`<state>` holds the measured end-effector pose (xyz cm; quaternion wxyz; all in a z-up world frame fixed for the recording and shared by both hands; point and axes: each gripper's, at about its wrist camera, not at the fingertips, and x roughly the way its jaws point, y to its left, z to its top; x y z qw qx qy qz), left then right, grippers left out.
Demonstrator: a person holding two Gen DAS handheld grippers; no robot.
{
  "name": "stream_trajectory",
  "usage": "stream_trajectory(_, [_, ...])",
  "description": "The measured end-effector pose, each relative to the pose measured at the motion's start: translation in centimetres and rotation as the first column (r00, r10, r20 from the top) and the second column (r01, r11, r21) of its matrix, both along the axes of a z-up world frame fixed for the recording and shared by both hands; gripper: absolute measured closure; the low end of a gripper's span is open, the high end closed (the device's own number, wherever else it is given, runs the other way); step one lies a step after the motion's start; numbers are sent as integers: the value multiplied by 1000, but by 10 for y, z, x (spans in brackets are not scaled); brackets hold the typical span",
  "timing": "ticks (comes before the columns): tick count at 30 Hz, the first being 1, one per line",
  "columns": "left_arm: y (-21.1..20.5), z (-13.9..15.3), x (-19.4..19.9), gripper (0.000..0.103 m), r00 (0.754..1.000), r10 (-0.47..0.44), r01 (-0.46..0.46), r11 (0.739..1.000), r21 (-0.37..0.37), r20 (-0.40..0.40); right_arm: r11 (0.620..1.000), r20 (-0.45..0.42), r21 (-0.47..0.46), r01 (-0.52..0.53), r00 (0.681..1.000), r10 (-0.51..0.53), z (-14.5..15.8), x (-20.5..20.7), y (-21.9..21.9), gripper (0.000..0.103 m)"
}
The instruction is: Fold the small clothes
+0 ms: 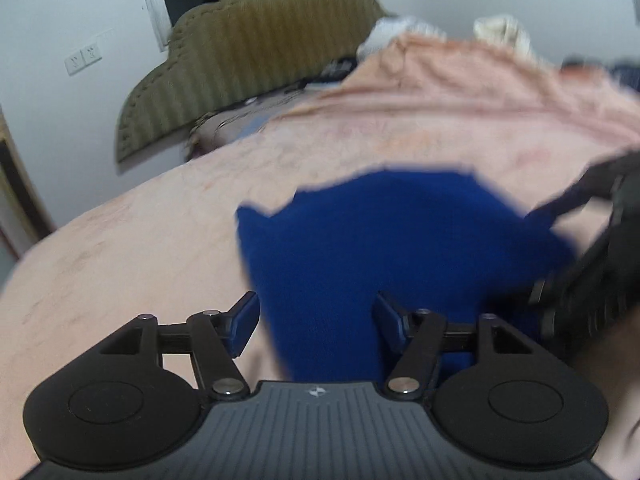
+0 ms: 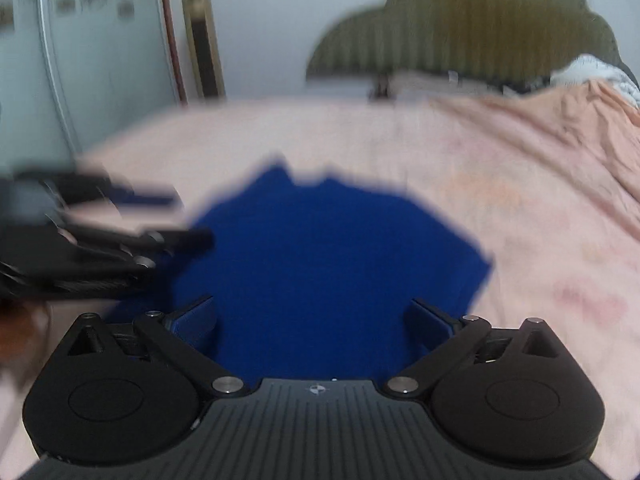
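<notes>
Both my grippers hover over a blue garment point(image 1: 400, 248) on the bed.

It lies spread on the pink blanket point(image 1: 120, 264), near the green headboard point(image 1: 256, 56). My left gripper point(image 1: 316, 320) has its jaws spread wide, the cloth showing between them; my right gripper point(image 2: 312, 320) is equally wide apart, holding nothing. Both views are blurred.

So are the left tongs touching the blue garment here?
Cannot tell. In the left wrist view the open left tongs straddle the blue garment, but motion blur hides any contact or gap.
</notes>
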<state>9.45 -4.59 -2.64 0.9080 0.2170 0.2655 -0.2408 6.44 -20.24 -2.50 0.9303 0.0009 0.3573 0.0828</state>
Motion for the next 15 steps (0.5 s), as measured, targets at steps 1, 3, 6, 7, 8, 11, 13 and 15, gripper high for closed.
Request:
stream_trajectory(1, [2, -2, -6, 40, 1000, 2, -2, 1000, 4, -1, 998, -26, -51, 44, 999, -45, -7, -3, 1, 2])
stream_trajectory(3, [11, 1, -20, 40, 1000, -1, 1, 1000, -24, -21, 982, -29, -97, 161, 986, -165, -13, -14, -9, 2])
stream_trajectory(6, [21, -3, -29, 37, 998, 14, -16, 999, -40, -64, 957, 28, -5, 290, 957, -290, 0, -42, -28, 1])
stream_trajectory(7, [23, -6, -28, 36, 996, 38, -40, 999, -28, -79, 947, 43, 20, 319, 946, -320, 1, -49, -32, 0])
stream_trajectory(8, [24, -7, -28, 36, 993, 65, -68, 997, -26, -98, 942, 49, 61, 330, 941, -333, 3, -60, -37, 0])
stream_trajectory(11, [38, 0, -28, 35, 979, 93, -117, 985, -125, -183, 949, 3, 217, 227, 972, -233, -10, -69, -39, 0])
stream_trajectory(13, [45, 1, -28, 34, 968, 117, -152, 977, -149, -220, 951, -43, 245, 186, 982, -181, -19, -70, -42, 4])
stream_trajectory(15, [50, 4, -34, 34, 970, 136, -168, 974, -152, -201, 958, -32, 162, 238, 971, -236, -17, -78, -40, 6])
